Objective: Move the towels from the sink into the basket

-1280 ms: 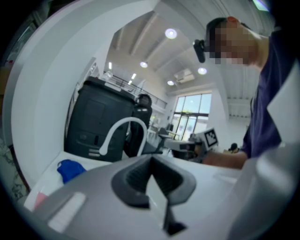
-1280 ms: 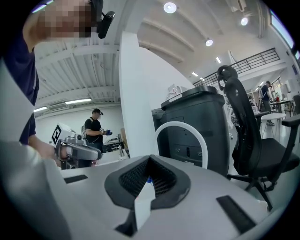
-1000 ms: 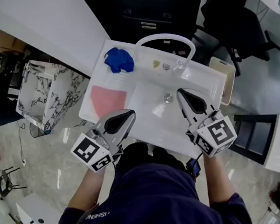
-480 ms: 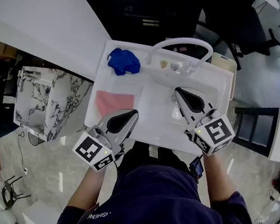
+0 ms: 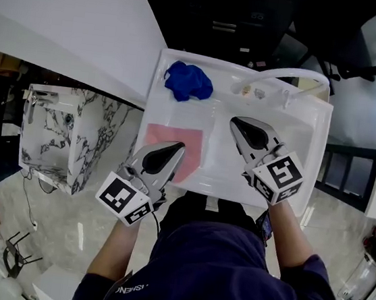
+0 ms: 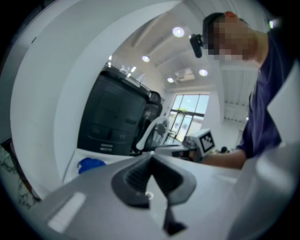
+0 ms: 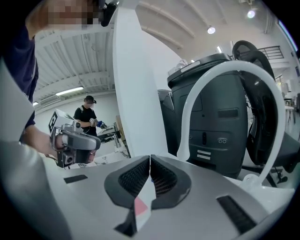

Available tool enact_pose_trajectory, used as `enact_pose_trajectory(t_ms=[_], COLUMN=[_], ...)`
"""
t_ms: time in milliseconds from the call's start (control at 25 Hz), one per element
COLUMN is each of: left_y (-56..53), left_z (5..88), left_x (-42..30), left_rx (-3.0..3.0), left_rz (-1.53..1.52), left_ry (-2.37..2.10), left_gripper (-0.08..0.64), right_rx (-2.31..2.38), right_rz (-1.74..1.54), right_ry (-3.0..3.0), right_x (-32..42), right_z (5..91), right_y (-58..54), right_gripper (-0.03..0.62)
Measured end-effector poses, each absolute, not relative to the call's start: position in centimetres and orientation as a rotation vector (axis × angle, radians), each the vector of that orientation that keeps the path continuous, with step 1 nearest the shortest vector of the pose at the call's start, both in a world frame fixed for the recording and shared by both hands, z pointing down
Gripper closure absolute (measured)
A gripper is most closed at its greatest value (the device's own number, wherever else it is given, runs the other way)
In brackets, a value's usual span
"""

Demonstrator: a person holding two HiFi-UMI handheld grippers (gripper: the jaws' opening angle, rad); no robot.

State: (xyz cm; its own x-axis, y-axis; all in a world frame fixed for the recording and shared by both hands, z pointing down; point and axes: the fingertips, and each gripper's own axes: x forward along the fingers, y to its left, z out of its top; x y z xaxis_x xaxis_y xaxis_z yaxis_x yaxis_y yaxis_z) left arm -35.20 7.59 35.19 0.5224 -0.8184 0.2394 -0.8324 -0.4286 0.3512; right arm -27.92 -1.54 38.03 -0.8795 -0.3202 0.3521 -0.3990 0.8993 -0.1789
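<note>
both tongs are clenched, jaws tight together with nothing between them. the left tongs (image 5: pixel 178 150) hang over the near part of the pink towel (image 5: pixel 176 136), which lies flat in the sink (image 5: pixel 291 138), though from above it is hard to tell whether they touch it. the right tongs (image 5: pixel 234 121) hover just right of that towel, and the blue towel (image 5: pixel 188 81) lies bunched beyond the left tongs in the sink's far corner.

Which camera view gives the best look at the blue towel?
The head view: the whole crumpled blue towel lies in the sink's far left corner. The left gripper view shows only a small blue part; the right gripper view shows none clearly.
</note>
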Motion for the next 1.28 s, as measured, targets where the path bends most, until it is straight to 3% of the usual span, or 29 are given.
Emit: enact_pose_trajectory(t_ms=[720, 840, 1280], left_y=[7.3, 6.8, 5.7], left_z=[38.3, 38.3, 39.5], left_x=[-40.9, -41.3, -42.5], left_rx=[2.263, 2.261, 2.219], left_rz=[0.021, 0.009, -0.006], left_ry=[-1.340, -1.338, -1.338], left_gripper=[0.557, 0.557, 0.558], right_rx=[0.479, 0.469, 0.459], right_rz=[0.342, 0.352, 0.307], right_ry=[-2.616, -2.580, -2.469], right_x=[-38.0, -39.0, -41.5], right_z=[46.8, 48.2, 53.5], right_y=[-5.1, -5.6, -8.1], right_gripper=[0.578, 0.491, 0.403])
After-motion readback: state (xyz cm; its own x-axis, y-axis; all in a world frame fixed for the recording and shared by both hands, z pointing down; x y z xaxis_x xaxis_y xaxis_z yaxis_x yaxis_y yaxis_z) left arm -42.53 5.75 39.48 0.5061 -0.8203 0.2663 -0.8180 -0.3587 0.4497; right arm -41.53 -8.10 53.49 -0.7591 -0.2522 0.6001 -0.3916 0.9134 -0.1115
